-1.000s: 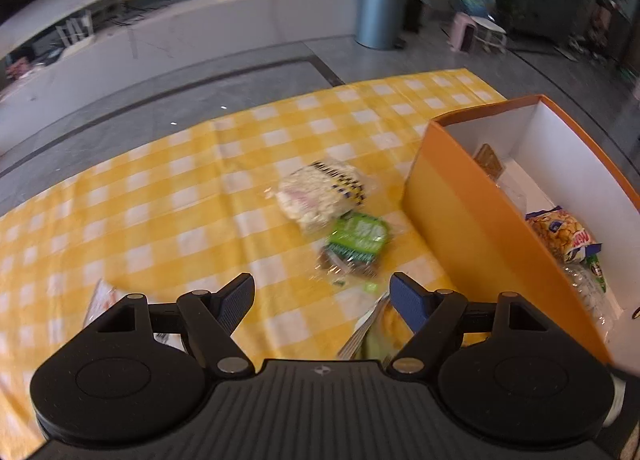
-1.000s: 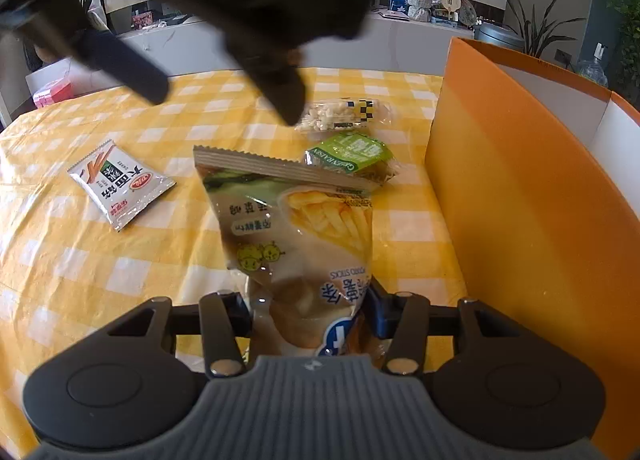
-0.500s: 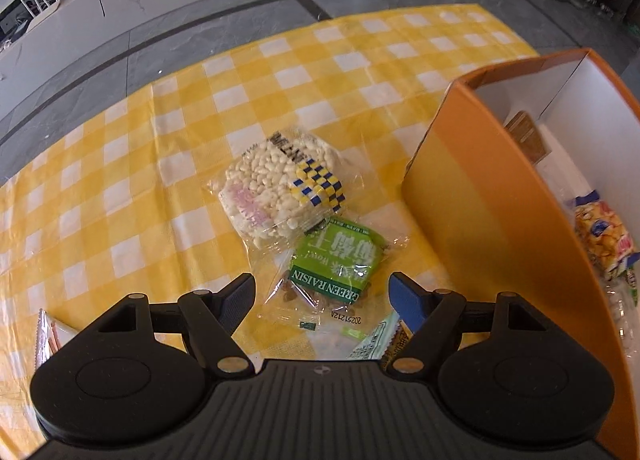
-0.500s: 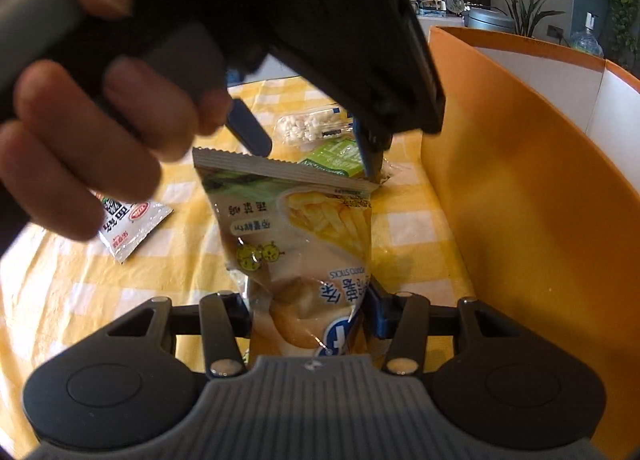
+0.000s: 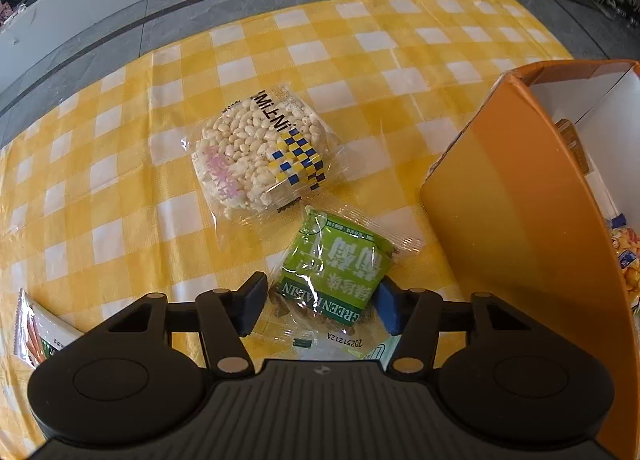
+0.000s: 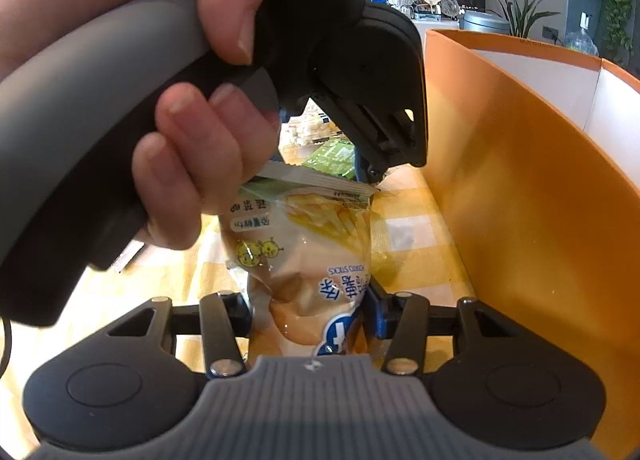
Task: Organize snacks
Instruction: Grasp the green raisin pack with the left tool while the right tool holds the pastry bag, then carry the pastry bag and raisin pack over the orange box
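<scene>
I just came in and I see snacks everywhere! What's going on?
A person is sorting snacks into an orange box. The right hand-held gripper holds a potato-stick bag beside the box. The left hand-held gripper is closing around a green raisin pack on the checked cloth. A puffed rice pack lies behind it.
</scene>
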`<state>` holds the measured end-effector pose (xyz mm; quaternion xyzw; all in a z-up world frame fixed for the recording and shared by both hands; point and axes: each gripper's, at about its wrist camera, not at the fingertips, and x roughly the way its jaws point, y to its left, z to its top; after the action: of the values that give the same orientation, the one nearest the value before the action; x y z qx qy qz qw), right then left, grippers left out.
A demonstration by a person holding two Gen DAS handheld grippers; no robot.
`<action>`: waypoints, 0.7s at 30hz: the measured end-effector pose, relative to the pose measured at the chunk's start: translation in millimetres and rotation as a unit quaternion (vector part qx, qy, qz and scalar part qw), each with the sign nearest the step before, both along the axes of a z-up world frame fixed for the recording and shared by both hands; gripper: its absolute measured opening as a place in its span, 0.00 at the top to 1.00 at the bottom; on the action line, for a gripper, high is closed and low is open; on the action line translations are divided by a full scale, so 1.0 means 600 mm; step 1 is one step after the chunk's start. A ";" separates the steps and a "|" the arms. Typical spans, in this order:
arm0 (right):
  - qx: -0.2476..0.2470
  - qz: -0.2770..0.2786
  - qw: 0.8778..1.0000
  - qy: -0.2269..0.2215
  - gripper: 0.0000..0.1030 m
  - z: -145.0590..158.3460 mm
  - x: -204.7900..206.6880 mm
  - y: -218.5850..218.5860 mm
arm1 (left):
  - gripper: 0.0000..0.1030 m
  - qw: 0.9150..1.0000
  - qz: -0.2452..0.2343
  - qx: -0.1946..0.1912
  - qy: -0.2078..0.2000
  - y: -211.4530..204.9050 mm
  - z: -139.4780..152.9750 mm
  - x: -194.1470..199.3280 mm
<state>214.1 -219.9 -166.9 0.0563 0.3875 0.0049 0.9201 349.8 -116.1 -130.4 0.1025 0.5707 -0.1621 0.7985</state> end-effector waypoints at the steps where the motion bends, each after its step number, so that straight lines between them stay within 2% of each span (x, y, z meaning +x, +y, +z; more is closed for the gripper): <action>1: -0.009 0.003 1.000 -0.001 0.53 -0.001 -0.001 0.004 | 0.37 1.000 0.002 -0.003 -0.004 0.002 0.005 -0.007; 6: -0.040 0.012 0.999 -0.004 0.53 0.000 -0.007 0.017 | 0.40 0.998 0.016 -0.034 -0.041 0.033 0.027 -0.048; 12: -0.072 0.027 0.997 -0.023 0.55 0.007 -0.019 0.035 | 0.41 0.990 0.039 -0.070 -0.114 0.066 0.065 -0.096; 15: -0.079 0.032 0.996 -0.026 0.55 0.013 -0.024 0.040 | 0.41 0.983 0.061 -0.089 -0.146 0.084 0.086 -0.106; 19: -0.042 0.035 0.998 -0.030 0.57 0.029 -0.030 0.029 | 0.41 0.970 0.062 -0.145 -0.183 0.102 0.131 -0.127; 21: -0.036 0.028 0.998 -0.035 0.57 0.039 -0.033 0.022 | 0.41 0.964 0.067 -0.160 -0.203 0.108 0.155 -0.141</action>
<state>194.2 -206.6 -143.6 0.0123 0.3566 0.0192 0.9340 265.2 -51.1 -37.5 -0.0346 0.3686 -0.1735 0.9126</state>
